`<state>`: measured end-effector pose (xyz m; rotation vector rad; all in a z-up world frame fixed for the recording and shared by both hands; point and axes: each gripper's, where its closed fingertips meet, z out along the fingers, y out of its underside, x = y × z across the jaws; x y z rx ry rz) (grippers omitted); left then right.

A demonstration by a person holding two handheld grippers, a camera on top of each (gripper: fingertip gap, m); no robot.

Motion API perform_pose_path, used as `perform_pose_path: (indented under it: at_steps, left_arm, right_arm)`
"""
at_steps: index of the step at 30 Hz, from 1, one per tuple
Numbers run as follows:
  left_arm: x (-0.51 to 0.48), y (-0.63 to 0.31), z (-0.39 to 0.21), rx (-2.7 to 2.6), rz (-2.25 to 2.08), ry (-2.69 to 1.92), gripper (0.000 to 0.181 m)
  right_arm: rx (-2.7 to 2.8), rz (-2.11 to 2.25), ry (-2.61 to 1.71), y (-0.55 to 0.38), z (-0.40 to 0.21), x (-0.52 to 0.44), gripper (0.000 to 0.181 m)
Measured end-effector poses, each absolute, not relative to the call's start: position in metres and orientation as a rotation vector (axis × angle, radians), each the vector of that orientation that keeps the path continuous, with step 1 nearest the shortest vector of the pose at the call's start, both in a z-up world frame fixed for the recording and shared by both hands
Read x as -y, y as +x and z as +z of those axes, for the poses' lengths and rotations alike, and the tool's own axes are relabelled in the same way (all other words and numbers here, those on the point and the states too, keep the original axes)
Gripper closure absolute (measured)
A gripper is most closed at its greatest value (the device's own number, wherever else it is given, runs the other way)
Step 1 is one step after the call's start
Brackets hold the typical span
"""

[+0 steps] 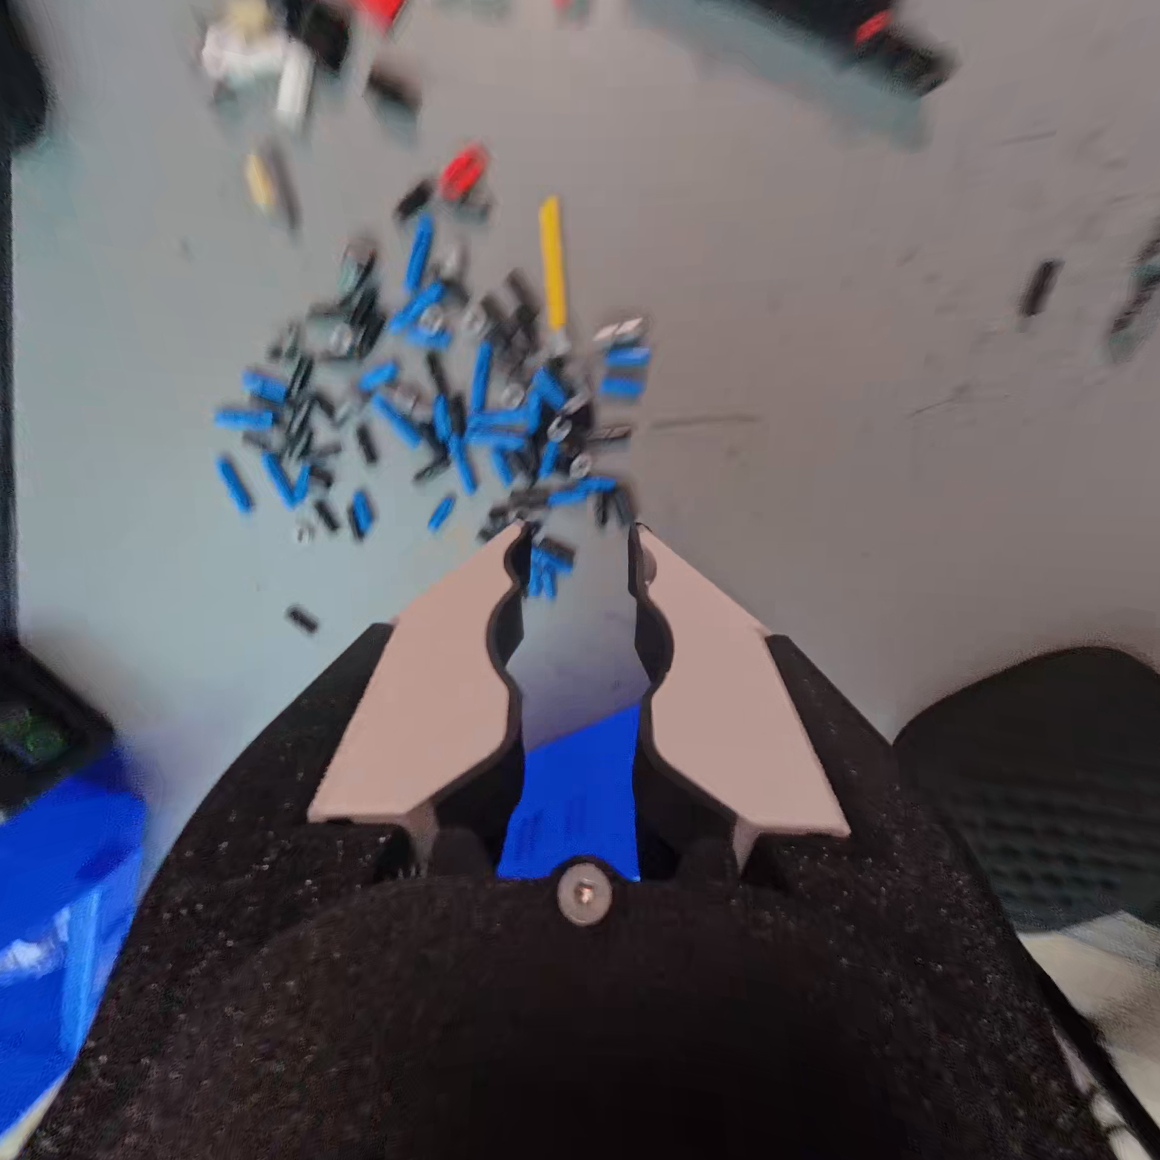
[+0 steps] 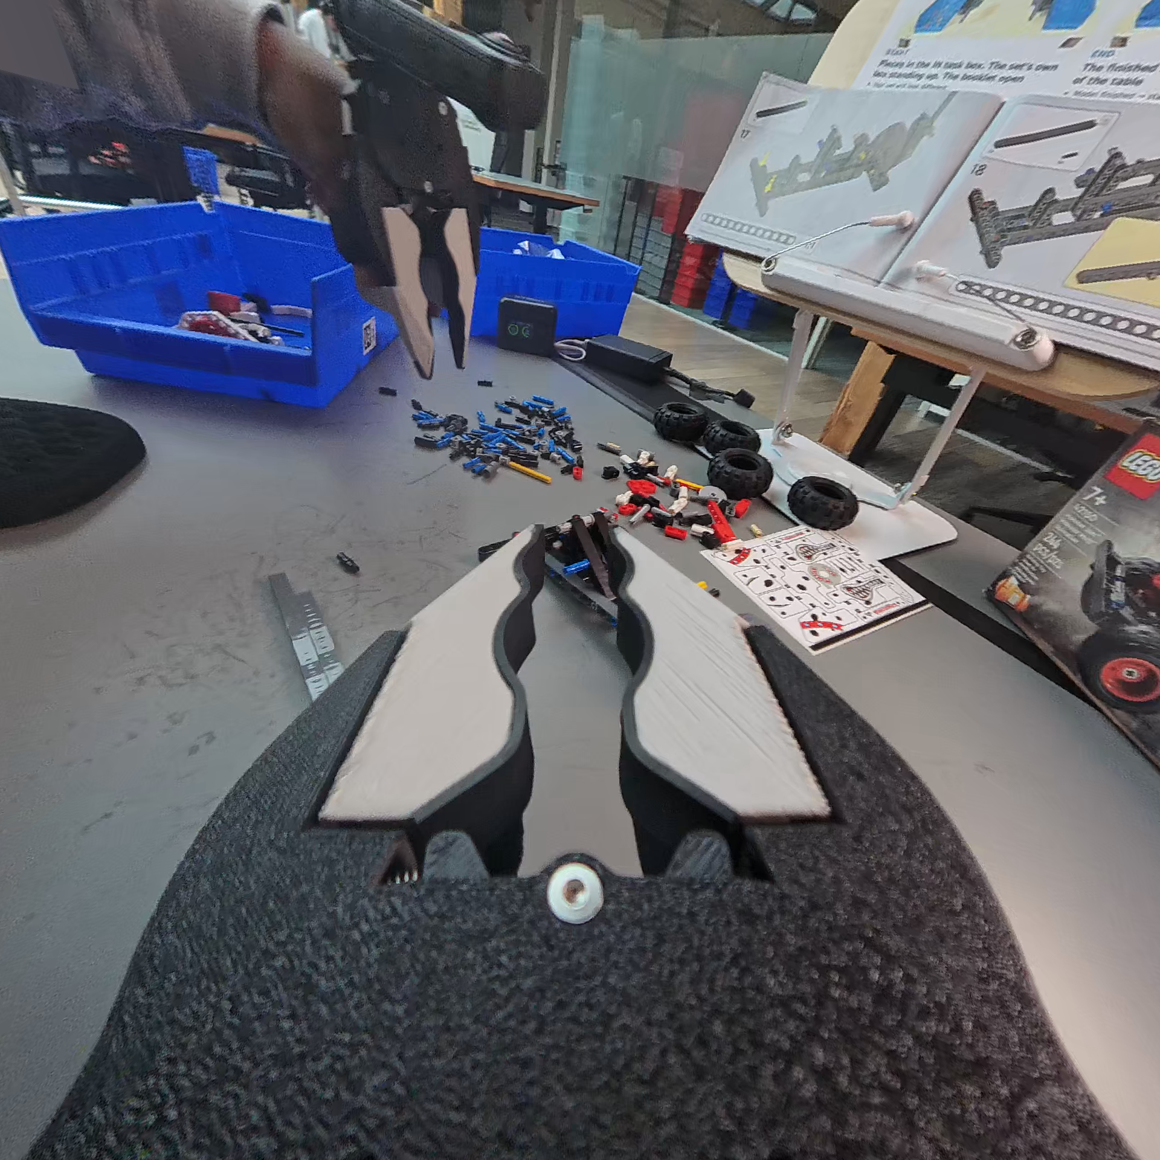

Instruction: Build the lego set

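Step in hand, by judgement: fetching a connector for the partly built dark lego frame with blue pins (image 2: 580,568), itself lying on the scuffed grey tabletop (image 2: 188,628) just right of the scattered heap of small blue and black pins (image 1: 433,402).

Left gripper (image 1: 577,533): hovering over the near edge of the heap, jaws standing moderately apart, gripping nothing; picture heavily smeared, so contact with the nearest pins possibly absent, not certain.

Right gripper (image 2: 574,533): reaching at the frame, jaws parted narrowly, tips flanking its upright struts; closing on them or merely bracketing, cannot tell.

Beyond the heap: blue plastic bin (image 2: 188,326). Right of the heap: four black knobbly tyres (image 2: 741,467), white sticker sheet (image 2: 810,584), open instruction booklet on a stand (image 2: 879,188).

Next move calling for: lowering onto one isolated pin, closing squarely across it.
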<state>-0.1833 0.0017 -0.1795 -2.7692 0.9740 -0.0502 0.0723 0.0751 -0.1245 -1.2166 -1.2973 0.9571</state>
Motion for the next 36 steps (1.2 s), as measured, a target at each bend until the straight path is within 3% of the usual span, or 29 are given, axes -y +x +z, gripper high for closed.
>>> perform_pose_path:
  at_steps: [6, 14, 18, 23, 27, 31, 36]
  left_arm:
    - [0.050, -0.280, -0.219, -0.731, 0.083, -3.282, 0.147]
    - [0.066, -0.295, -0.239, -0.702, 0.132, -3.414, 0.175]
    - [0.060, -0.291, -0.235, -0.801, 0.126, -3.354, 0.175]
    - [0.026, -0.163, -0.188, -1.047, -0.240, -2.910, 0.175]
    - [0.036, -0.069, -0.204, -1.232, -0.437, -2.738, 0.175]
    - [0.047, -0.025, -0.231, -1.327, -0.473, -2.657, 0.175]
    - [0.043, -0.003, -0.229, -1.260, -0.483, -2.564, 0.154]
  right_arm:
    - [1.421, 1.105, -1.266, 0.069, -0.136, -0.052, 0.128]
    - [1.487, 1.003, -1.269, 0.067, -0.148, -0.052, 0.127]
    - [1.484, 0.989, -1.262, 0.067, -0.148, -0.052, 0.128]
    - [1.433, 0.986, -1.265, 0.068, -0.143, -0.061, 0.131]
    - [1.422, 0.978, -1.269, 0.068, -0.144, -0.063, 0.131]
    - [1.417, 0.948, -1.267, 0.069, -0.145, -0.067, 0.132]
    - [1.385, 0.961, -1.280, 0.071, -0.144, -0.074, 0.132]
